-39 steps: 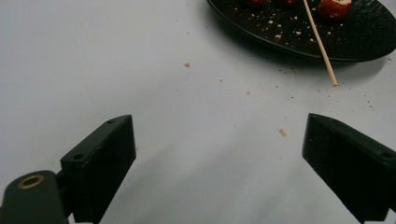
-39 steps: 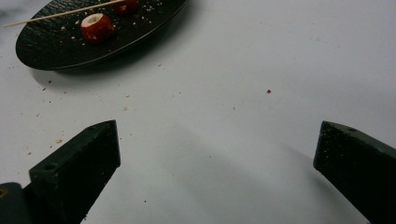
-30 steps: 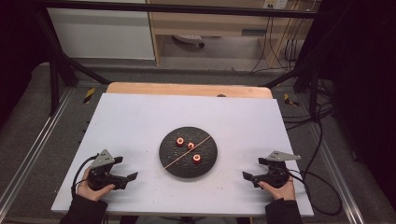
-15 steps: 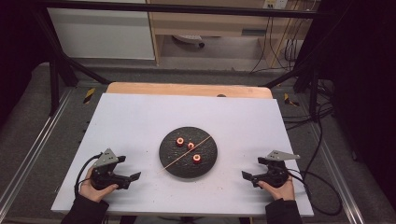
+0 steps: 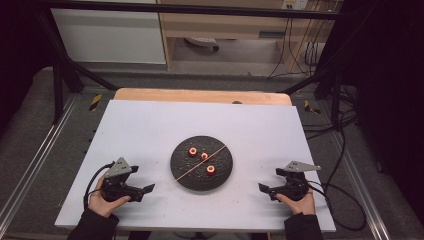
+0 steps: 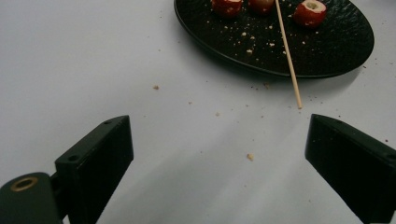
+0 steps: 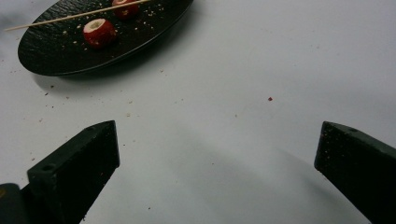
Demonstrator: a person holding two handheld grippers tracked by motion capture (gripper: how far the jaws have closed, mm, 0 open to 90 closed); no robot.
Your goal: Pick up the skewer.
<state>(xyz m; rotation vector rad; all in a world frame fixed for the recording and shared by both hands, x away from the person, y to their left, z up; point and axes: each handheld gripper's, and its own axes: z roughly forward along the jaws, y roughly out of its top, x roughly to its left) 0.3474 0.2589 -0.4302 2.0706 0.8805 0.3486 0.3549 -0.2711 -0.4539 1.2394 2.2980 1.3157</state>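
Observation:
A round black plate (image 5: 190, 175) sits mid-table with three red cored fruit pieces (image 5: 210, 170) on it and a thin wooden skewer (image 5: 186, 172) lying across it, its tip past the rim. My left gripper (image 5: 145, 190) rests open on the white table to the plate's left, nothing between its jaws. In the left gripper view the plate (image 6: 336, 56), the fruit pieces (image 6: 309, 12) and the skewer (image 6: 288, 58) lie ahead. My right gripper (image 5: 263, 189) stands open to the plate's right, also holding nothing; its view shows the plate (image 7: 60, 56), a fruit piece (image 7: 98, 31) and the skewer (image 7: 70, 17).
Crumbs dot the white tabletop (image 5: 150, 130) around the plate. A wooden edge (image 5: 200, 95) runs along the far side. Cables (image 5: 340, 200) trail off the right side. A metal frame and shelving stand beyond the table.
Both hands and grippers have stayed near the front edge with only a slight shift. The plate, fruit pieces and skewer have not moved.

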